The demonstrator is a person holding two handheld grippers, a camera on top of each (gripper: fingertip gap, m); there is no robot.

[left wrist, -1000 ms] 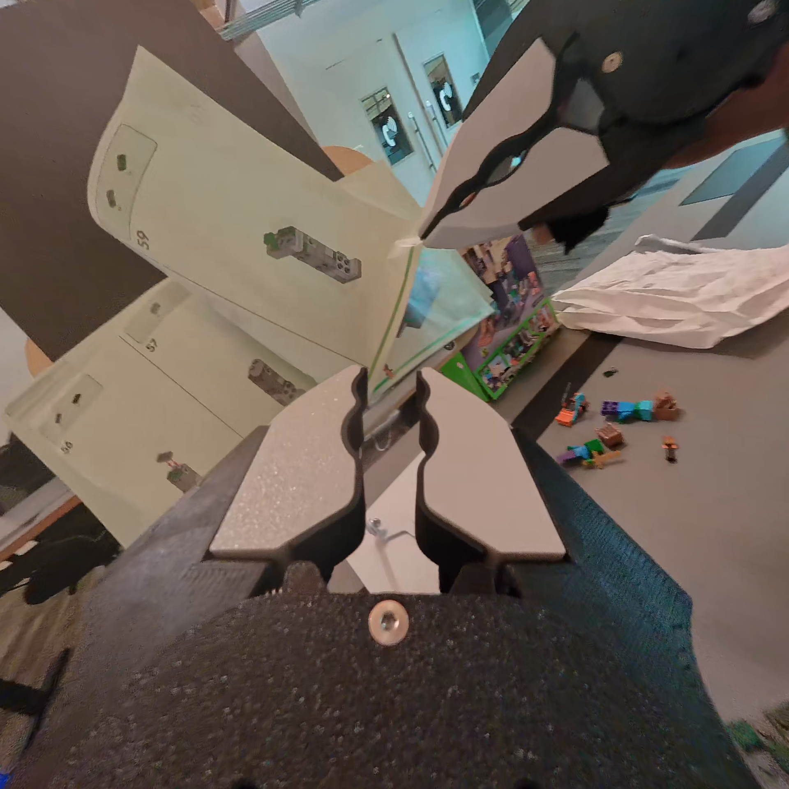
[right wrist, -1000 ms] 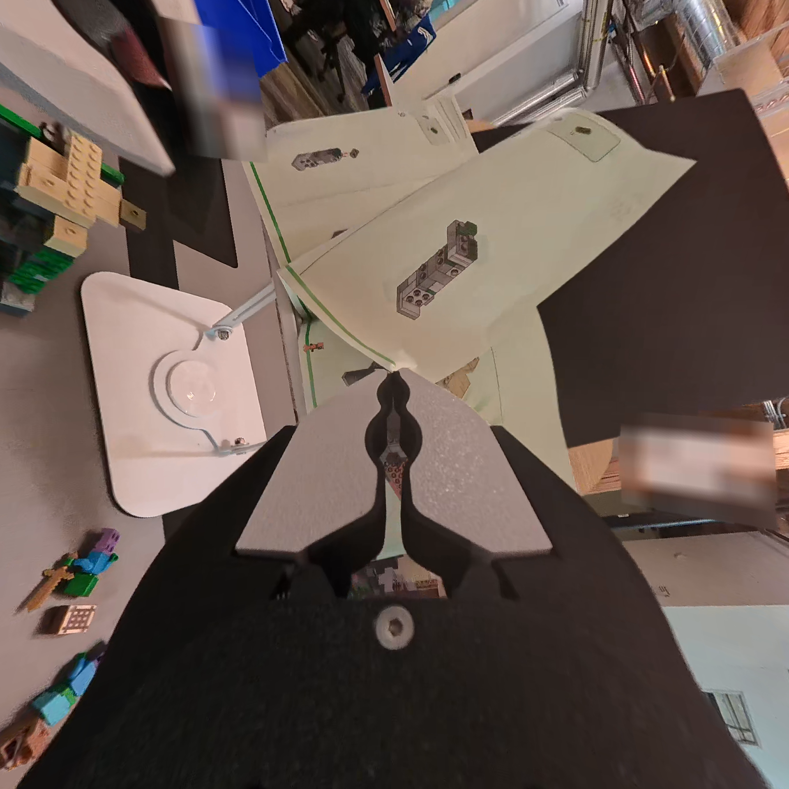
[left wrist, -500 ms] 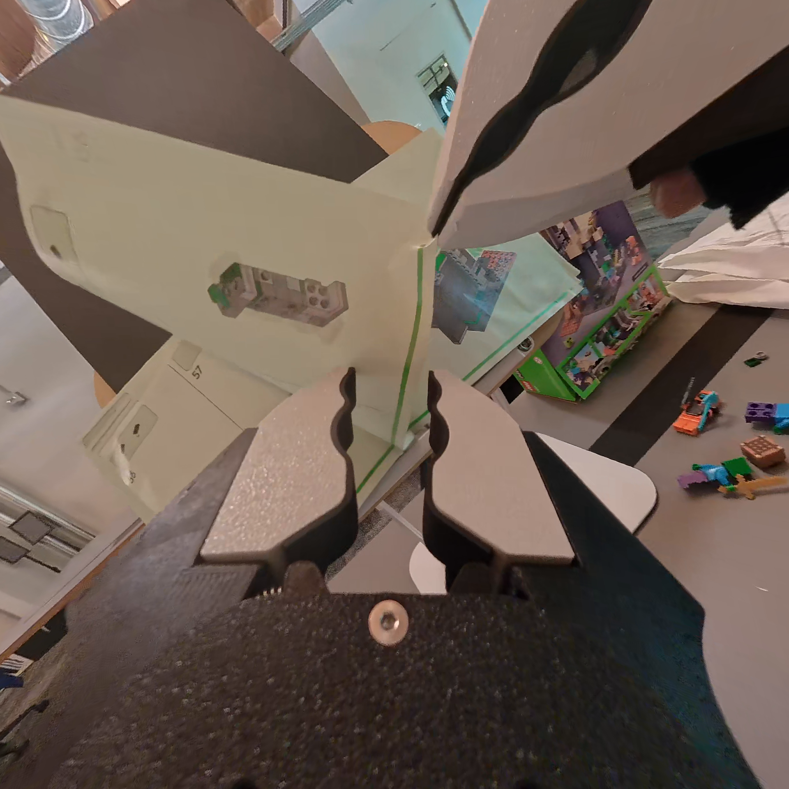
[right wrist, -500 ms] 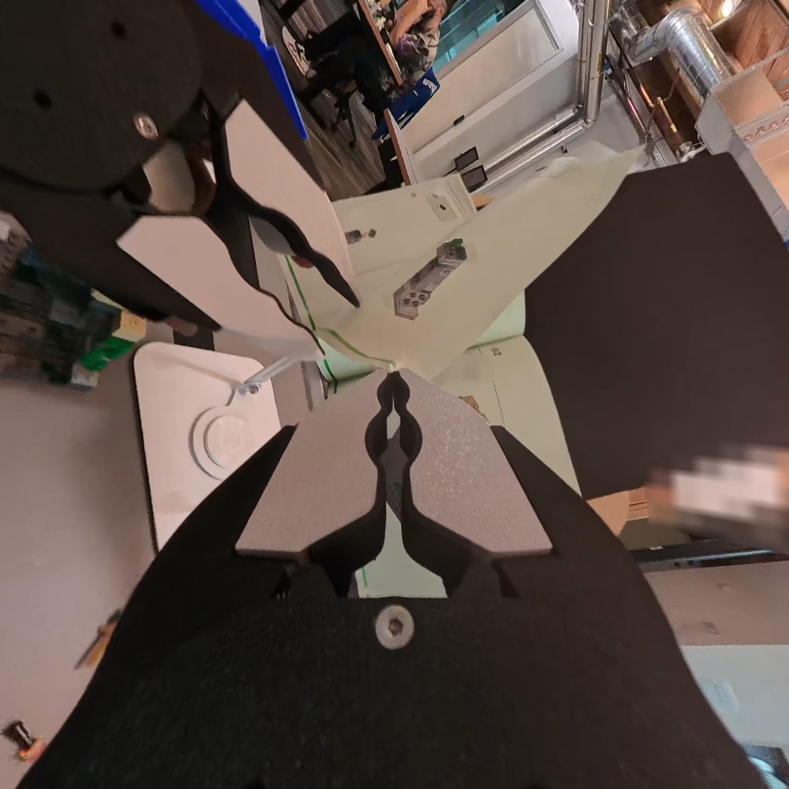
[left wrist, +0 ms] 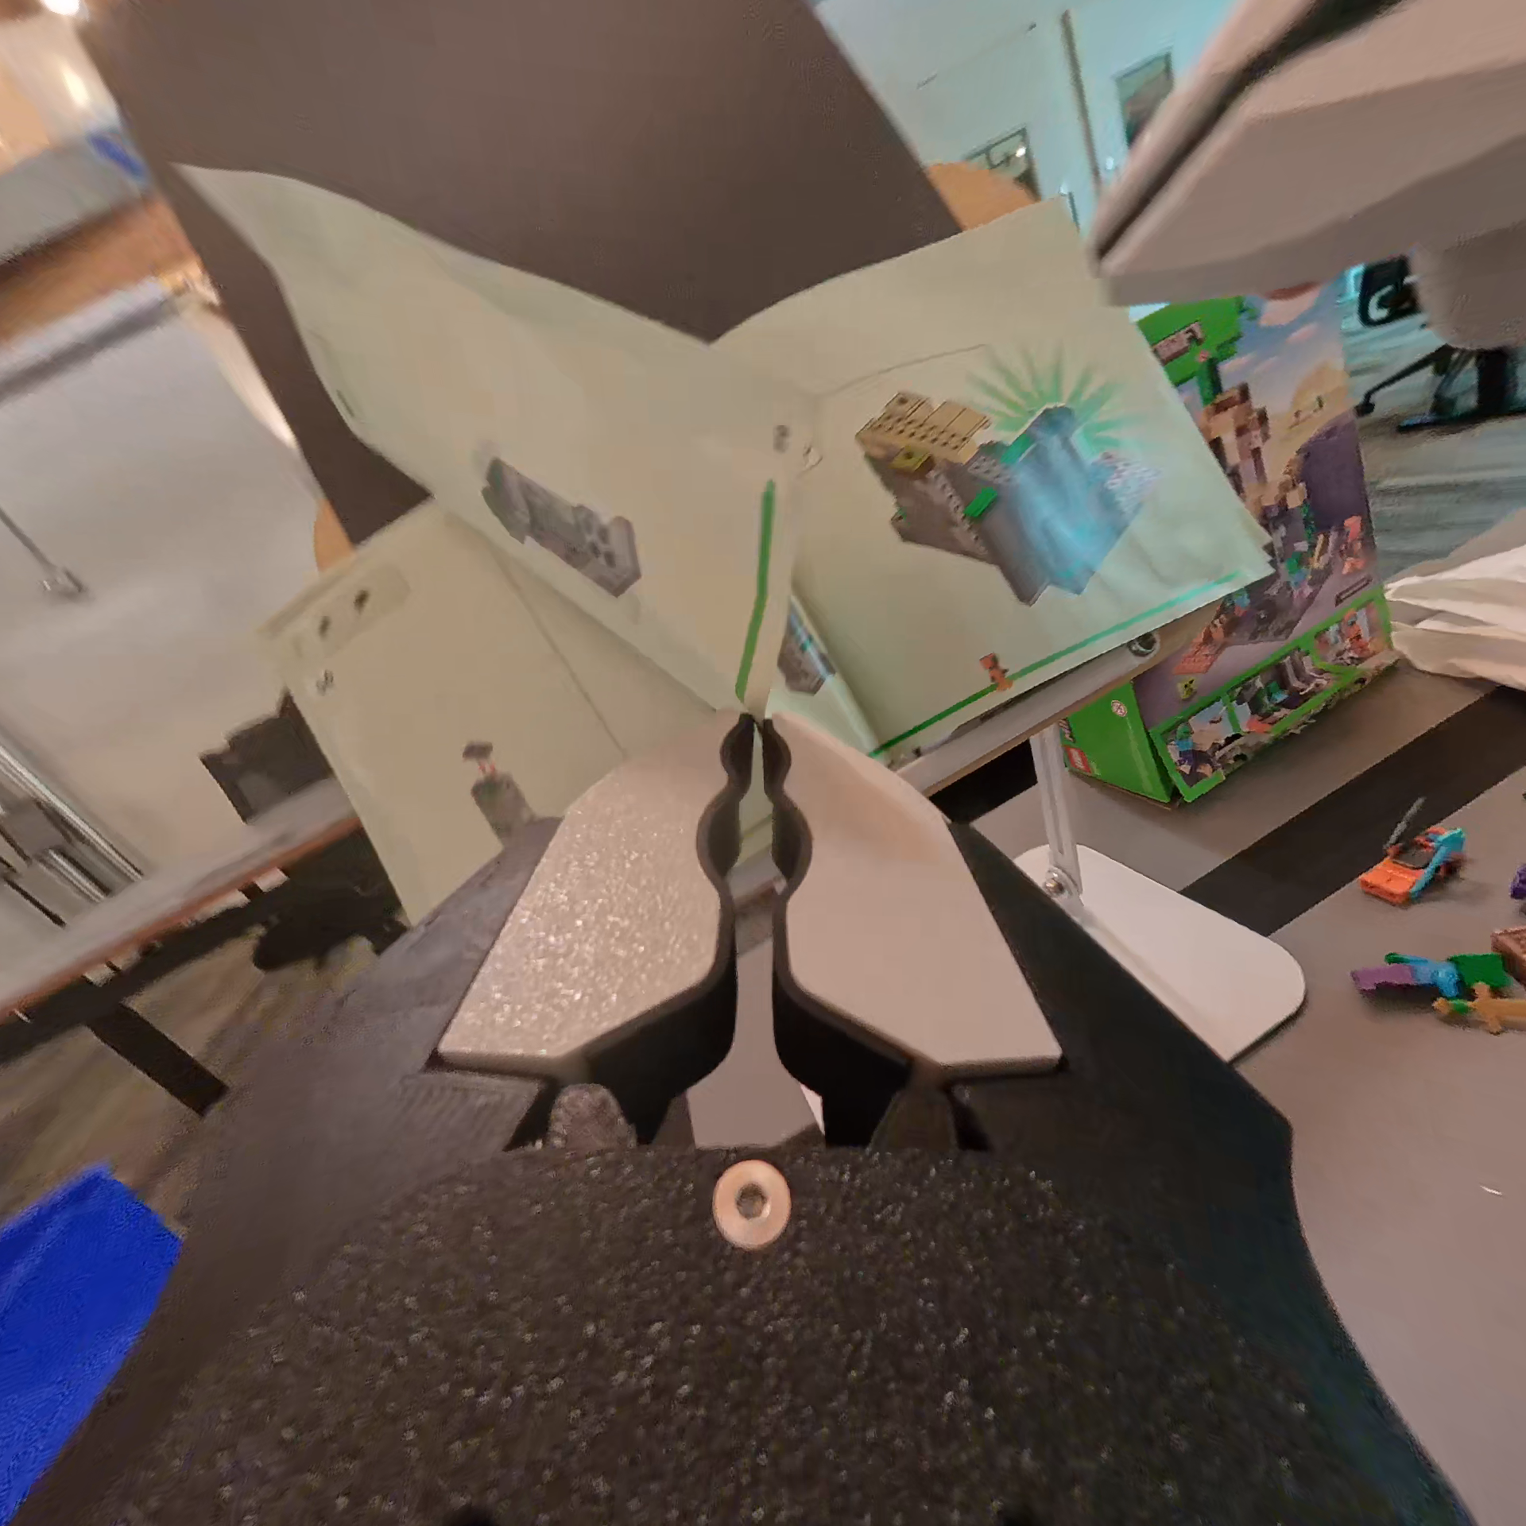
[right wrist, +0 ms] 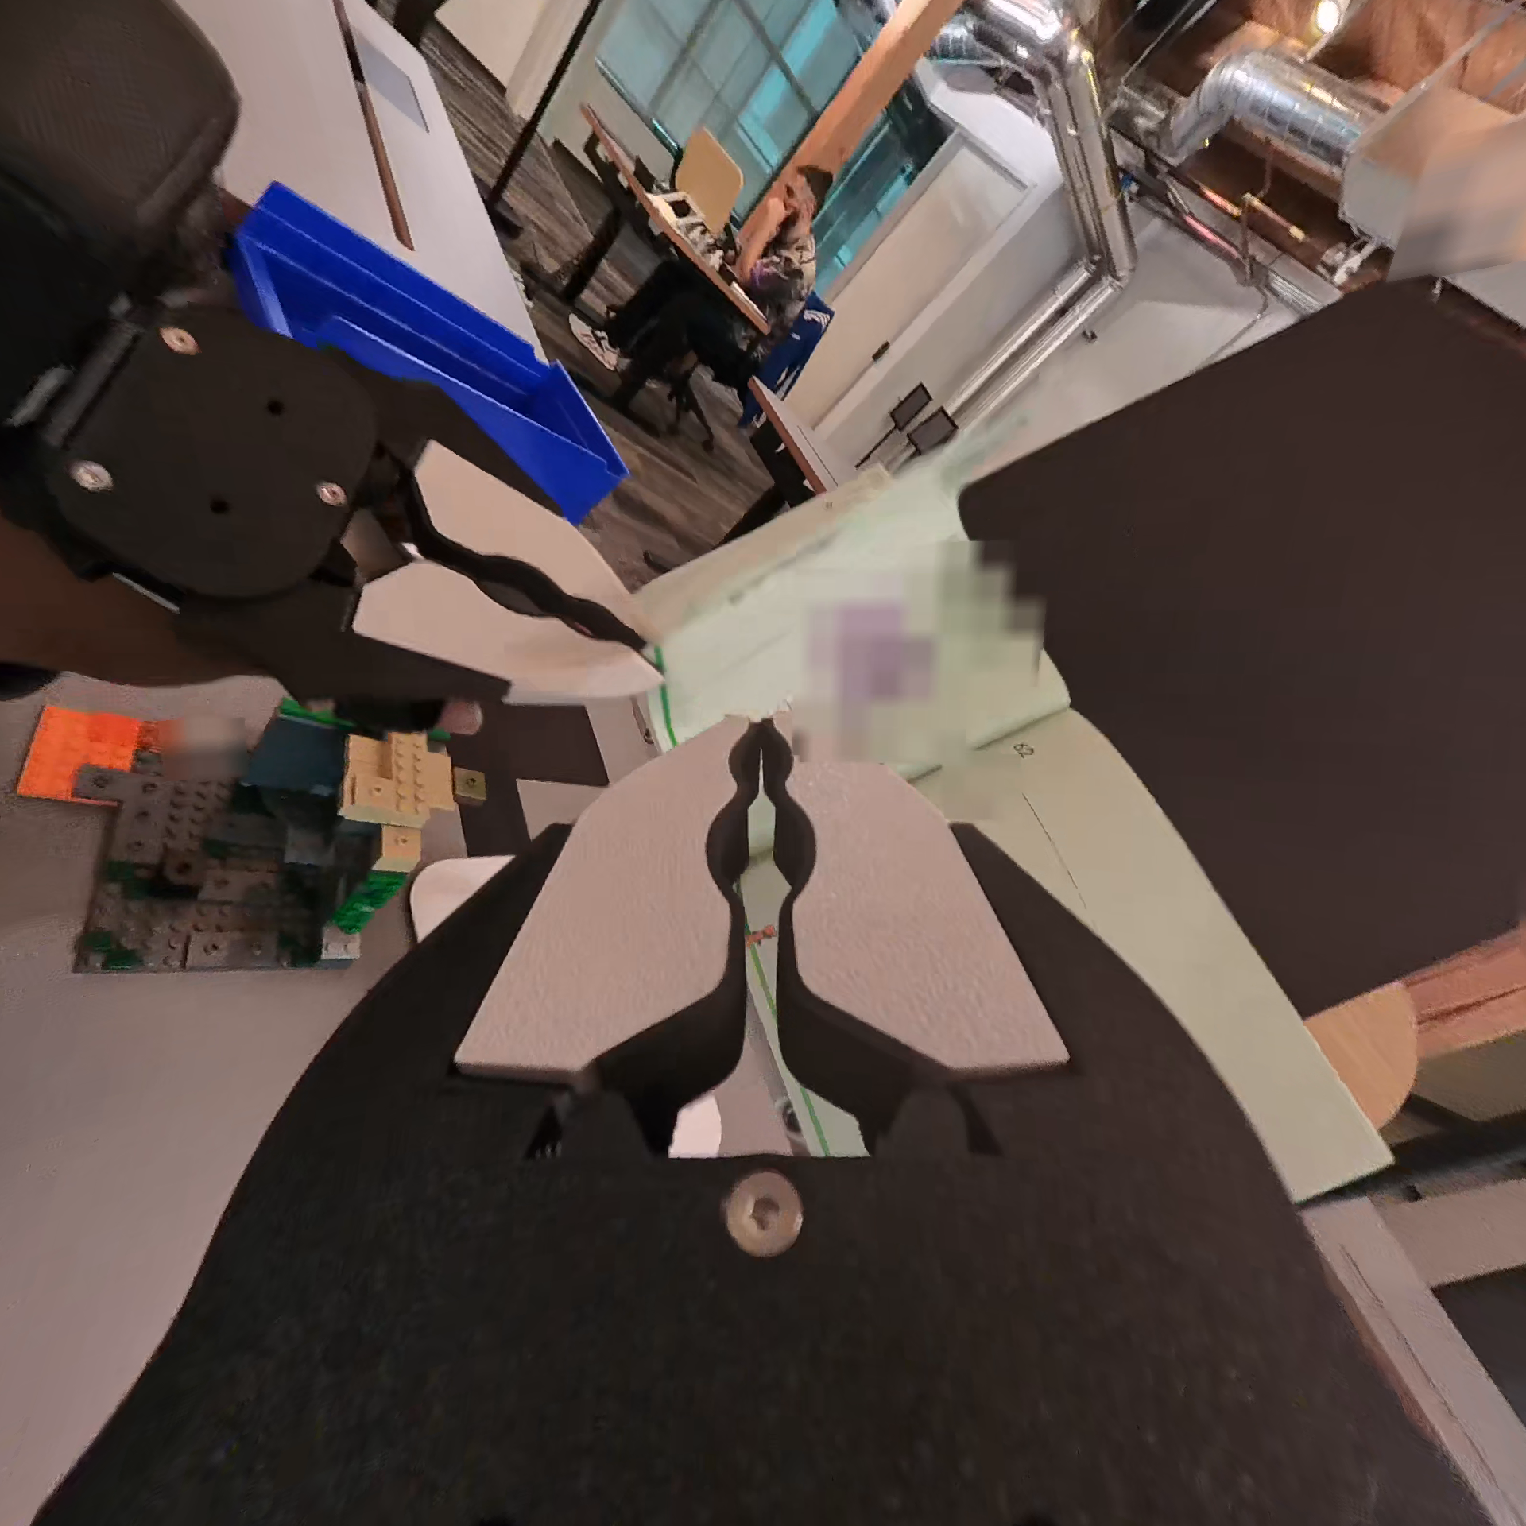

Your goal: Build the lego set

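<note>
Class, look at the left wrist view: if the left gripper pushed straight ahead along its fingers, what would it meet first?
The left gripper is already shut on the lower corner of a lifted booklet page, so it would push straight into that page. Behind lie the open instruction booklet and, probably, the dark panel; depth is unclear.

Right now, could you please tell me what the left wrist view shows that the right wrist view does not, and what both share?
Only the left wrist view shows the green lego box, the white stand base and loose minifigure pieces on the grey table.

Only the right wrist view shows the partly built lego model, the blue bin and a seated person far off.

Both show the pale green instruction booklet, with the left claw and right claw each shut on a page edge.
</note>
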